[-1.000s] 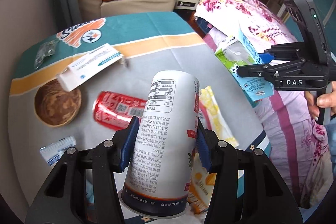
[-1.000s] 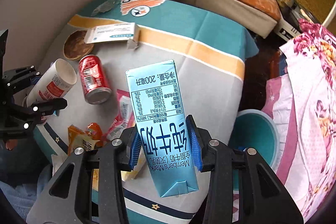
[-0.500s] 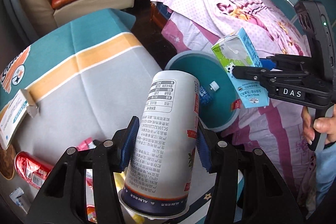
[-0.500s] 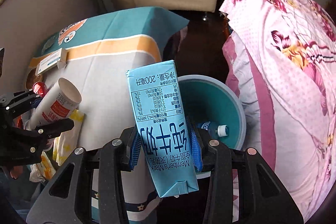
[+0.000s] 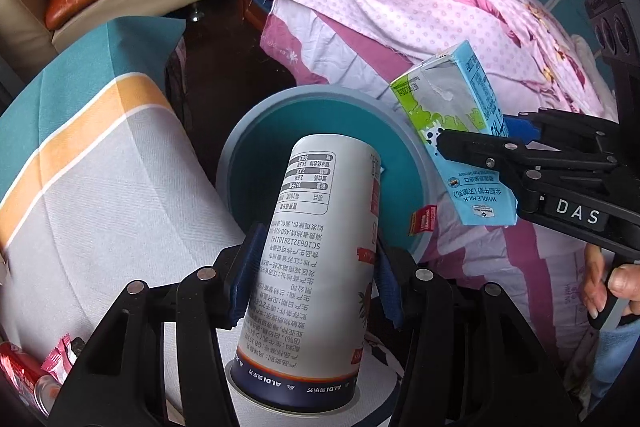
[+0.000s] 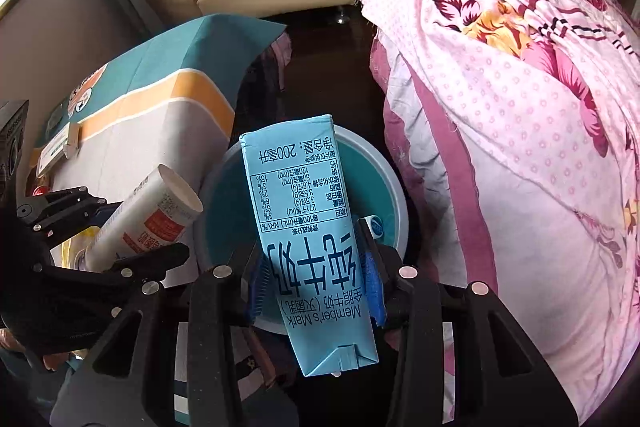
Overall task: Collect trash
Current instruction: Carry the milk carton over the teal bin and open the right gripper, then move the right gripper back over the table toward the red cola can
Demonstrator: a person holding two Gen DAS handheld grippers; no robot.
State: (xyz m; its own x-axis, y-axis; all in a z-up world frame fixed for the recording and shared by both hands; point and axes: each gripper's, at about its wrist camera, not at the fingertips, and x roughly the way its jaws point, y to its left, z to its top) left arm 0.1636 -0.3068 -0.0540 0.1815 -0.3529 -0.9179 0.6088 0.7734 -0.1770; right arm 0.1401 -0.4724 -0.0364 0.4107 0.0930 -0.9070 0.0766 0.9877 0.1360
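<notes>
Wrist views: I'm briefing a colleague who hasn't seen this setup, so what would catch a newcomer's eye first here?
First, the white paper canister clamped in the left claw, tilted over a teal bin on the floor. Next, the light blue milk carton gripped in the right claw, also above that bin. Behind, a pink floral bedspread fills the right side, and a cloth-covered table sits left of the bin.

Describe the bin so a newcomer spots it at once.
Between the striped table and the floral bedspread a round bin stands on the dark floor. Its pale rim and teal inside set it apart.
</notes>
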